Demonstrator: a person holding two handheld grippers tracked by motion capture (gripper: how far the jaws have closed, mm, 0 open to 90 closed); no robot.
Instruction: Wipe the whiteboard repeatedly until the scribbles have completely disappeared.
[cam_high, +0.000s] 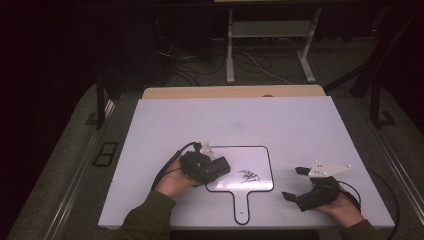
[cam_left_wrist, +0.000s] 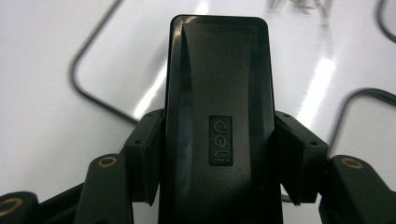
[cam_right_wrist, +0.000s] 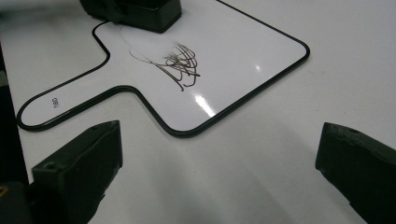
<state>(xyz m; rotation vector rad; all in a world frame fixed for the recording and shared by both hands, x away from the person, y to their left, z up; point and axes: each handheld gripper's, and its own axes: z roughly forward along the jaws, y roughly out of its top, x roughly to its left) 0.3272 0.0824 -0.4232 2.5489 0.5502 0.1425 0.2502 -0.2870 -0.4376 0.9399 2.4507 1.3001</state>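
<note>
The left gripper (cam_high: 212, 168) has its jaws closed on a black whiteboard eraser (cam_left_wrist: 218, 126), one jaw pressing each long side. In the left gripper view the eraser stands between the two jaws and reaches forward beyond them, and a small label reading "deli" is on its top face. In the high view the eraser (cam_high: 216, 167) lies over the left part of a small handheld whiteboard (cam_high: 260, 155), inside its black border. I cannot tell if the eraser's underside touches the board or hangs just above it.

The whiteboard is a paddle shape with a black edge and a short handle that points toward the person. It lies flat on the white desk (cam_high: 300, 120), near the front edge. A dark scribble (cam_high: 249, 175) is on the board, just to the right of the eraser and apart from it. In the right gripper view the scribble (cam_right_wrist: 180, 63) shows as a bundle of looping brown-black lines near the middle of the whiteboard (cam_right_wrist: 233, 56), with the eraser (cam_right_wrist: 140, 11) at the top of that view.

The right gripper (cam_high: 293, 184) is held by the person's right hand (cam_high: 345, 210) over the bare desk, to the right of the board and apart from it. Its jaws are spread wide, with nothing between them.
</note>
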